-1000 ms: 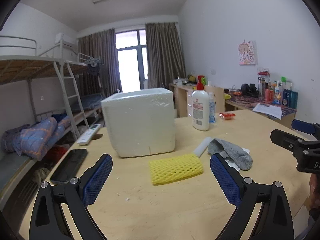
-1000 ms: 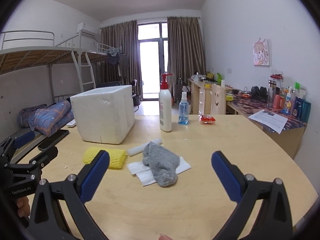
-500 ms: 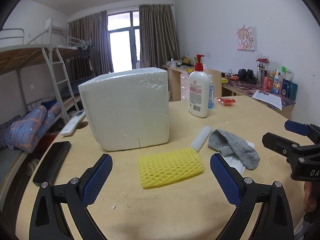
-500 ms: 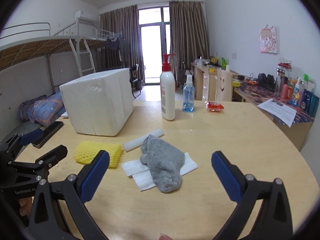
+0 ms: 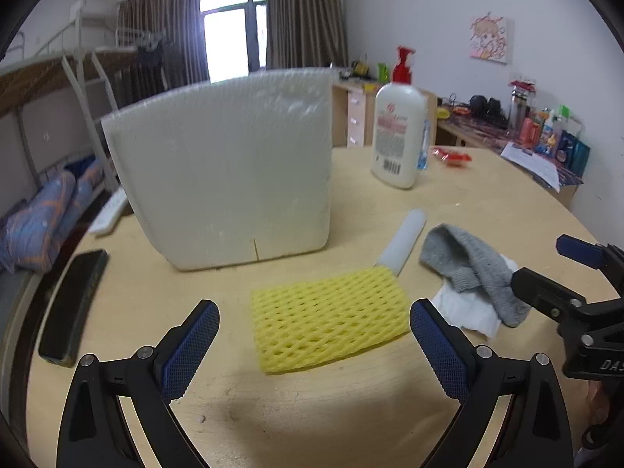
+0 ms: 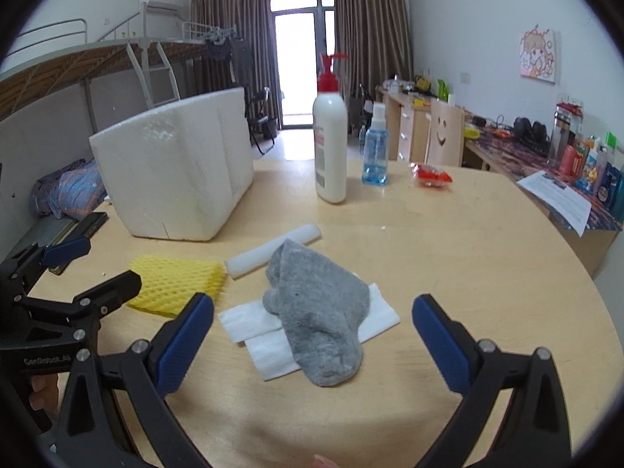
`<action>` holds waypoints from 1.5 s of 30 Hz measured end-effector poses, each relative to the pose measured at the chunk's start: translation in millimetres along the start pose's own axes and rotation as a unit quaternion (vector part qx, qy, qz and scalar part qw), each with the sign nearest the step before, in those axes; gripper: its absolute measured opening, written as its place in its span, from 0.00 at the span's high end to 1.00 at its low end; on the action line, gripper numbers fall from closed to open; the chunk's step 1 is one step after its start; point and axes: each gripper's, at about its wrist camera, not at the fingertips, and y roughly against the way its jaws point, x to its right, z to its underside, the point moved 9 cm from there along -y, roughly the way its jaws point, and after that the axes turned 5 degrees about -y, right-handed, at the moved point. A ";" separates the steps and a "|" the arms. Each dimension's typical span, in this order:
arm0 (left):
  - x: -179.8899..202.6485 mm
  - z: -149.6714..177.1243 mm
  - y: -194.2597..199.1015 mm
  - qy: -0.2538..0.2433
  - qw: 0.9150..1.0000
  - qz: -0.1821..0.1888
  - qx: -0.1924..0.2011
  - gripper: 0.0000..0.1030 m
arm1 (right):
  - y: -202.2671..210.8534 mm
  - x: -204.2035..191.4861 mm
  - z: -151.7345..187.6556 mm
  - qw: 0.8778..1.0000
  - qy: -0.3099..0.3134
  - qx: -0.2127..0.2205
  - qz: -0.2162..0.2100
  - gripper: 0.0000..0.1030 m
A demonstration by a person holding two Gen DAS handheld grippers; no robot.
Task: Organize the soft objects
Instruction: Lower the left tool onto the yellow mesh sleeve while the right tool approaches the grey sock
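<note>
Partly covered white tissue (image 6: 269, 331) under grey sock (image 6: 319, 312), foam tube (image 5: 401, 241) end behind yellow net (image 5: 327, 319), both jaws spread.

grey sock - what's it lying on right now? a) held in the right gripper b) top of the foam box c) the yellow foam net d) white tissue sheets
d: the grey sock lies across white tissue sheets on the table, apart from the yellow foam net, with both grippers open and empty.
</note>
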 end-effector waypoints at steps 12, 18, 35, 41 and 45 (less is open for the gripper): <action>1.7 7.6 -35.1 -0.009 0.998 0.000 -0.055 0.04 | -18.8 0.1 5.1 0.999 -0.005 -0.041 -0.003 0.00; 2.8 13.2 -43.5 -0.013 0.997 0.010 -0.077 0.15 | -25.0 -2.1 7.9 0.998 -0.005 -0.057 -0.007 0.00; 18.5 16.4 -39.0 -0.029 0.995 0.059 -0.069 0.67 | -39.9 -11.8 6.3 0.997 0.009 -0.080 -0.006 0.02; 28.5 17.4 -37.0 -0.041 0.994 0.084 -0.065 0.87 | -45.6 -17.0 9.7 0.996 0.017 -0.092 -0.011 0.12; 28.3 18.1 -36.8 -0.036 0.993 0.091 -0.065 0.88 | -50.8 -17.4 11.5 0.995 0.019 -0.101 -0.008 0.23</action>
